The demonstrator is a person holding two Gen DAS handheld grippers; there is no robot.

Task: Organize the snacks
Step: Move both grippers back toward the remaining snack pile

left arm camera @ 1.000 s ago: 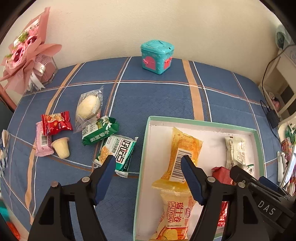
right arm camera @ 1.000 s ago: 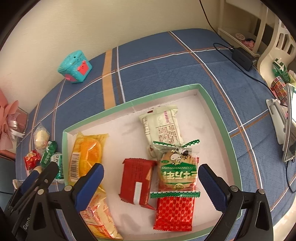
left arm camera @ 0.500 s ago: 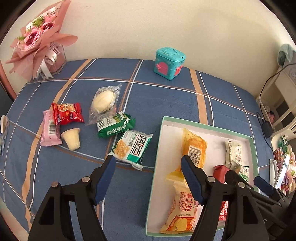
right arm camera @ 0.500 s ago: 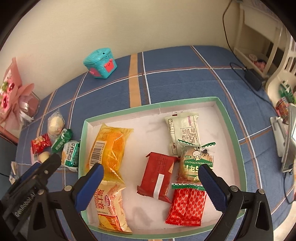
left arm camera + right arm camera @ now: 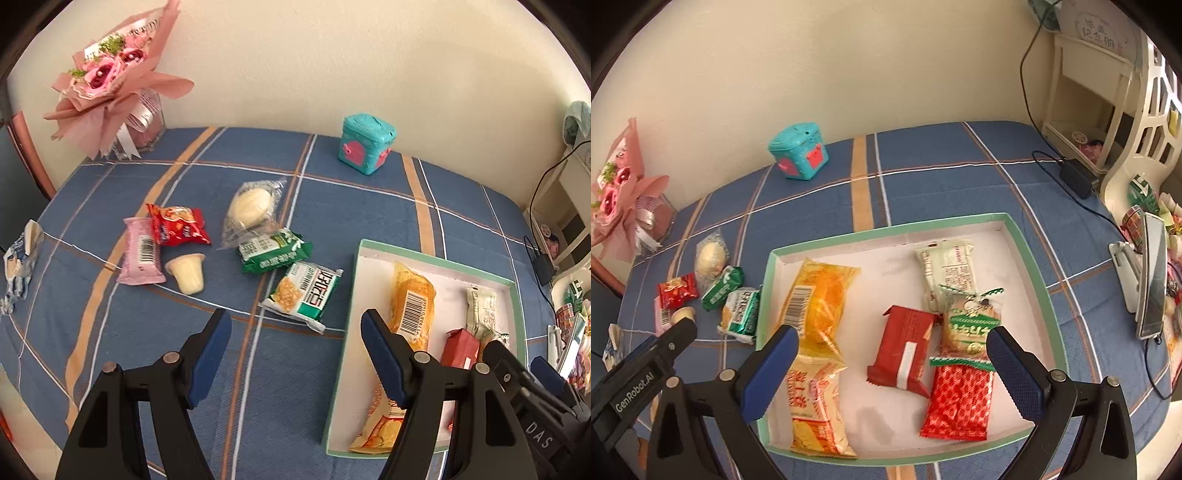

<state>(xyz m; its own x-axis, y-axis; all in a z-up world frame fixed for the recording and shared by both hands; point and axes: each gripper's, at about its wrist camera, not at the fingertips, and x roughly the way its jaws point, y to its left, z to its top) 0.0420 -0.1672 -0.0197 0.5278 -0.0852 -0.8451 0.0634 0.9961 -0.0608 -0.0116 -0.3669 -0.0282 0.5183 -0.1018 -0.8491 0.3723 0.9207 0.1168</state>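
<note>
A green-rimmed white box (image 5: 1030, 254) (image 5: 354, 295) holds several snack packs, among them an orange pack (image 5: 820, 295) and a red pack (image 5: 905, 347). Left of it on the blue cloth lie a green-and-white corn snack pack (image 5: 306, 288), a green pack (image 5: 273, 251), a clear-wrapped bun (image 5: 251, 206), a red pack (image 5: 177, 225), a pink pack (image 5: 140, 251) and a jelly cup (image 5: 188, 271). My left gripper (image 5: 295, 332) is open and empty above the cloth, near the corn snack pack. My right gripper (image 5: 890, 354) is open and empty above the box.
A teal toy box (image 5: 365, 147) stands near the back wall. A pink bouquet (image 5: 110, 81) stands at the back left. A crumpled wrapper (image 5: 18, 266) lies at the left edge. A phone on a stand (image 5: 1148, 273), a charger (image 5: 1075, 177) and shelves stand at the right.
Both grippers have pulled back and up, so more of the table shows. The left gripper has shifted left, off the box and towards the loose snacks. Both stayed open.
</note>
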